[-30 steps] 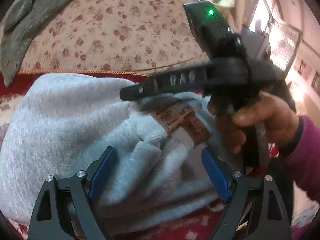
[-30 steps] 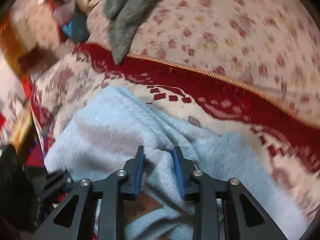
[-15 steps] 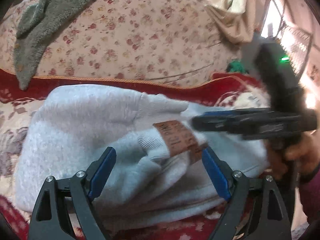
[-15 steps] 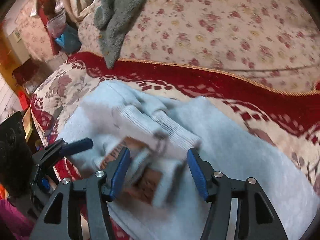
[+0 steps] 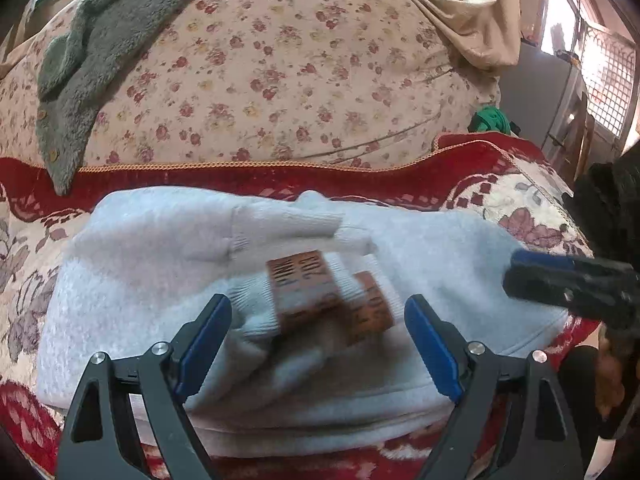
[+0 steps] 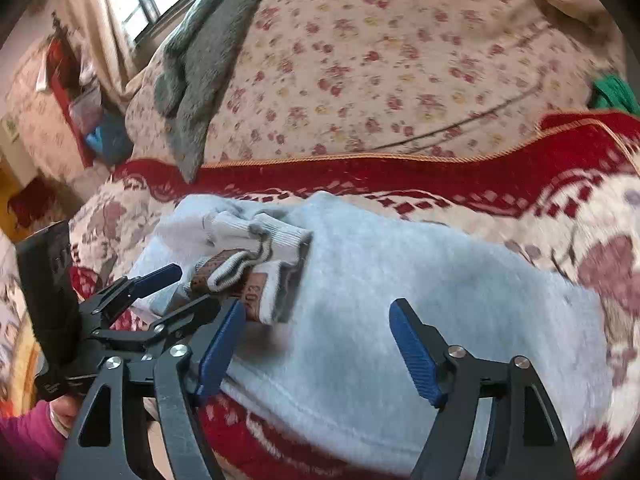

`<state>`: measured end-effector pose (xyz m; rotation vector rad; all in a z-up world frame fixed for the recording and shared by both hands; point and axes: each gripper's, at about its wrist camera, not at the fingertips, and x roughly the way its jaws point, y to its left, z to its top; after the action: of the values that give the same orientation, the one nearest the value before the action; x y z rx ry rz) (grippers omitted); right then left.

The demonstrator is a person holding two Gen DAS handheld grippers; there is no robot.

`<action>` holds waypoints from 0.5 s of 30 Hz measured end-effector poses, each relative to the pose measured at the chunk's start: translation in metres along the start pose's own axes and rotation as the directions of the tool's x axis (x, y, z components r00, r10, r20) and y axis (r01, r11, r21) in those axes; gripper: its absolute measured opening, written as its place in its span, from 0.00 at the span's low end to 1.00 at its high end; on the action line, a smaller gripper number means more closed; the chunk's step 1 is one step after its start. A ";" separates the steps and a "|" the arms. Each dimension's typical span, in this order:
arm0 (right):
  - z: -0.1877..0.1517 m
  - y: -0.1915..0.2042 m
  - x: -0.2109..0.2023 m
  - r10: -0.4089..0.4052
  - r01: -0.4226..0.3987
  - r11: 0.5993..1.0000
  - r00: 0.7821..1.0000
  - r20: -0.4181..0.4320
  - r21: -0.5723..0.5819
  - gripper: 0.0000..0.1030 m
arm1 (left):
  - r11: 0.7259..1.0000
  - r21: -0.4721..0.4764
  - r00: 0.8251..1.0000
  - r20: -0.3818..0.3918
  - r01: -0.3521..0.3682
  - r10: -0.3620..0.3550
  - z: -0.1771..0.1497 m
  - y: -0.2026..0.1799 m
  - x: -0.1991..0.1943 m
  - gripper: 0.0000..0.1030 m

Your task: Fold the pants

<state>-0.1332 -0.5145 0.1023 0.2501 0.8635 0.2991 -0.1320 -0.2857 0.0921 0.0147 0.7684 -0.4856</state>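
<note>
A bed fills most of the scene, covered by a red and cream floral blanket (image 5: pixel 500 200) with a gold cord edge. Behind it rises a large cushion in a cream rose-print cover (image 5: pixel 260 80), with a grey fleece garment (image 5: pixel 72 80) draped over its left side. Beige curtains (image 5: pixel 472 12) hang near bright windows with a lattice grille (image 5: pixel 608 80). Daylight streams in. A red shelf (image 6: pixel 64 92) holding clutter stands by the far wall.
</note>
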 end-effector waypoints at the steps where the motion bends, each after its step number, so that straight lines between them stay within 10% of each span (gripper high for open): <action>1: -0.003 -0.003 -0.003 0.000 0.000 1.000 1.000 -0.002 0.010 0.80 | 1.000 0.005 1.000 0.002 0.000 0.000 0.002 -0.004 0.001 0.85; 15: -0.052 -0.060 -0.043 -0.031 0.036 0.985 0.999 -0.032 0.170 0.87 | 0.996 0.066 0.998 -0.027 0.052 -0.051 0.021 -0.055 0.026 0.92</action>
<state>-0.1909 -0.5808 0.0799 0.3907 0.9223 0.1980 -0.1252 -0.3494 0.0983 0.0634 0.7784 -0.5610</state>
